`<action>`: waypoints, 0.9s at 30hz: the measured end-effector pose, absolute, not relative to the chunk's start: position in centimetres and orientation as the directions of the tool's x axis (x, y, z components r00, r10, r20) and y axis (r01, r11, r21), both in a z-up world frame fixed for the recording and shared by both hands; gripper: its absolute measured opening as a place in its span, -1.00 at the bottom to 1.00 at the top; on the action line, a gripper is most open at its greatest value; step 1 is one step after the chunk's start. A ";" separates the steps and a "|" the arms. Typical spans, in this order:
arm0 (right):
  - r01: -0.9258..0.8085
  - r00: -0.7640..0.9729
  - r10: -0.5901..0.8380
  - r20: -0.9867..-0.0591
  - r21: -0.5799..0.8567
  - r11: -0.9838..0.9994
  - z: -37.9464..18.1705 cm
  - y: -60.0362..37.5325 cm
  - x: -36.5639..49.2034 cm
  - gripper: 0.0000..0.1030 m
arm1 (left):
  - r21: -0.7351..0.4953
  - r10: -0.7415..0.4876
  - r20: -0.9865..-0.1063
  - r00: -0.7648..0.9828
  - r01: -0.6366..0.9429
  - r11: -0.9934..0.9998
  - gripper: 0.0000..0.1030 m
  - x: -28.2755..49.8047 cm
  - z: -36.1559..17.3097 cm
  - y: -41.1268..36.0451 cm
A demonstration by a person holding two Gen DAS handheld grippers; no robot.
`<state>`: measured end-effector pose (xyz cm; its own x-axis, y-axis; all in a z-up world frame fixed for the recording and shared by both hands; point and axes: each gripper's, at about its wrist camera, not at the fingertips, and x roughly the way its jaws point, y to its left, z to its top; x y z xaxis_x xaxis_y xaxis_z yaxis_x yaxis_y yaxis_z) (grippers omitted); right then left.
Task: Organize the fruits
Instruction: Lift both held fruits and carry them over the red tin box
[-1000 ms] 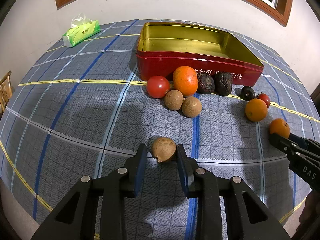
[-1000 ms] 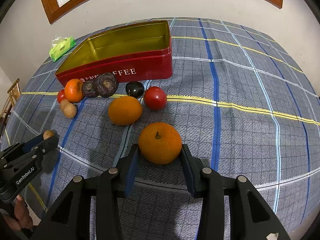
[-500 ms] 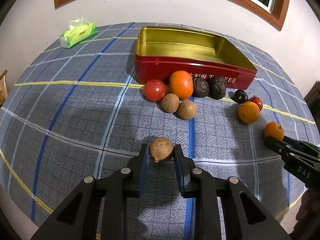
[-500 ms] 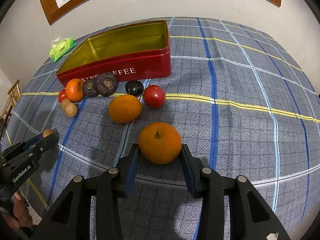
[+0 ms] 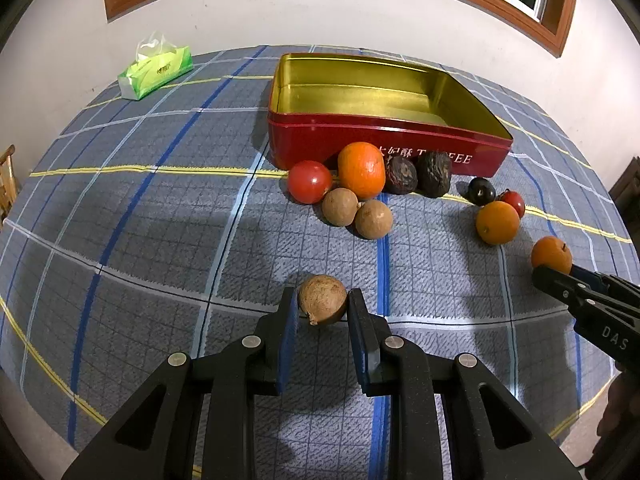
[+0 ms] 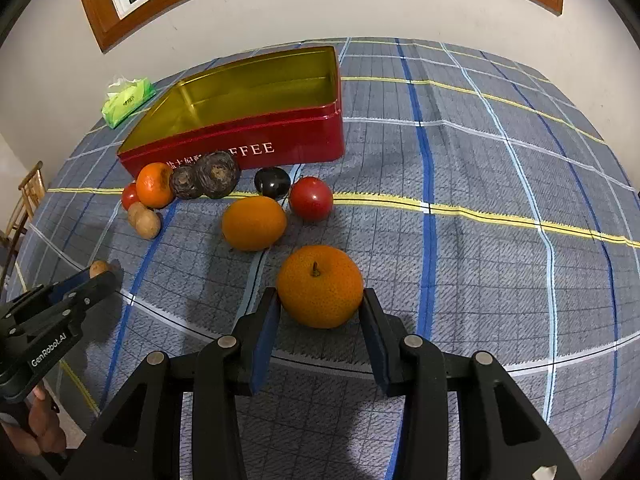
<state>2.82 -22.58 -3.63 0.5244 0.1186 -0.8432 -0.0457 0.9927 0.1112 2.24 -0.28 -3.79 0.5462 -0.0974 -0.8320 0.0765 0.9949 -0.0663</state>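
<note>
1. The left gripper had its fingers pinching a small brown fruit, one blue pad pressed on each side, low over the plaid worktop.
2. The right gripper had its fingers clamped on a stemmed orange, stem pointing up, pads on its left and right flanks.
3. The relation that counts: the red tin sat straight ahead of both grippers, open and with nothing in it, its long front wall running across the view. From the left gripper it lay ahead and a touch to the right; from the right gripper, ahead and to the left.
4. Between each held fruit and the tin stood loose fruit, so my call was that the carry would need to go up and over, not slide along the cloth. Neither hand looked clearly nearer.
5. The left wrist view showed two brown fruits, a tomato and an orange crowded at the tin's front wall.
6. Only the right wrist view showed the far right stretch of cloth and the person's hand gripping the left tool's handle.
7. A green tissue pack sat well apart, near the wall.
</note>
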 end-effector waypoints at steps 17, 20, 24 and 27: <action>-0.097 0.580 0.121 -0.806 0.079 0.992 -1.1 -21.9 4.1 -0.27 | -0.069 -0.099 -0.781 0.616 0.073 0.995 -0.50 4.2 -1.0 0.8; -0.108 0.599 0.124 -0.791 0.074 0.991 -0.2 -21.7 4.8 -0.27 | -0.064 -0.095 -0.764 0.638 0.072 0.995 -0.50 4.8 -0.2 0.9; -0.122 0.621 0.127 -0.773 0.065 0.990 0.9 -21.2 5.7 -0.27 | -0.061 -0.088 -0.748 0.658 0.064 0.996 -0.50 5.8 0.6 1.2; -0.134 0.630 0.135 -0.765 0.064 0.989 1.5 -20.9 6.1 -0.27 | -0.057 -0.084 -0.744 0.663 0.063 0.996 -0.50 6.3 0.9 1.2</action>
